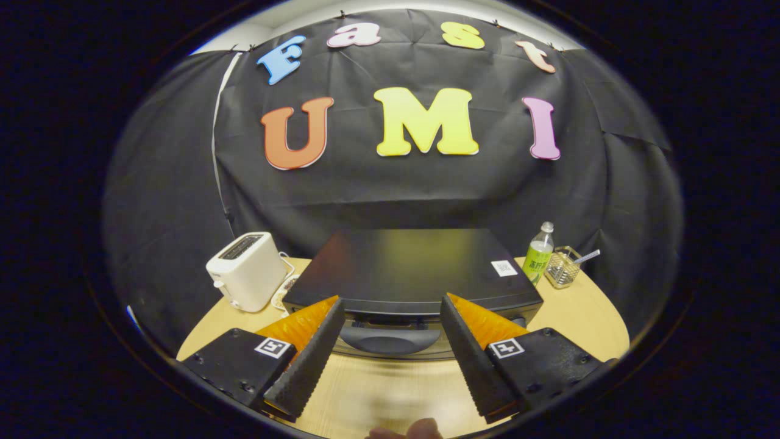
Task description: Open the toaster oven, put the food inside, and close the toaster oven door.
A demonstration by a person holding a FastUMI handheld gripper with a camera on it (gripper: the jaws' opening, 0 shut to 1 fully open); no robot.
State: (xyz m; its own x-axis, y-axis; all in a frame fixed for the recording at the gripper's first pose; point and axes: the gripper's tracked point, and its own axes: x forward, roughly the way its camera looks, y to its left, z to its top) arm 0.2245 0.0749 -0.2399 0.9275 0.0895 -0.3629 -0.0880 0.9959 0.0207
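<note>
The gripper (392,308) is spread wide, holding nothing — its fingers flank the door handle (390,338) of the black toaster oven (408,268) just ahead. A small square code sticker (503,267) sits on the oven's top. A white toaster (247,270) stands left; a green-labelled bottle (538,255) — print unreadable — stands right.

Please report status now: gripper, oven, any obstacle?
Gripper open, fingers either side of the door handle, not touching. Oven door shut. No obstacle at the handle.
</note>
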